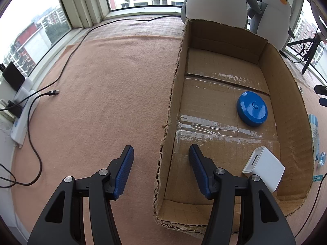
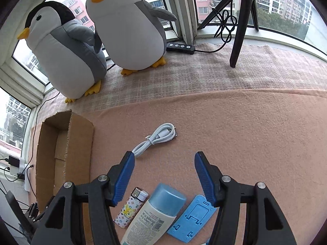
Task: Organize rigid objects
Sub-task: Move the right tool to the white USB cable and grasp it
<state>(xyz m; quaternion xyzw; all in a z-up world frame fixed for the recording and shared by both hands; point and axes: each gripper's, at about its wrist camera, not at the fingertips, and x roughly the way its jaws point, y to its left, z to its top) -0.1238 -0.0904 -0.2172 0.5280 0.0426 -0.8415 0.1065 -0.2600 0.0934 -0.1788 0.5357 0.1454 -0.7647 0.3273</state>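
Observation:
An open cardboard box lies on the peach blanket; it also shows at the left of the right wrist view. Inside it are a blue round disc and a white charger block. My left gripper is open and empty, straddling the box's torn left wall. My right gripper is open and empty above a patterned lighter, a white bottle with a blue cap and a flat blue plastic stand. A coiled white cable lies just beyond the fingertips.
Two plush penguins stand by the window behind the box. A black tripod and a remote-like strip are at the back right. A black USB cable and a white power strip lie left of the box.

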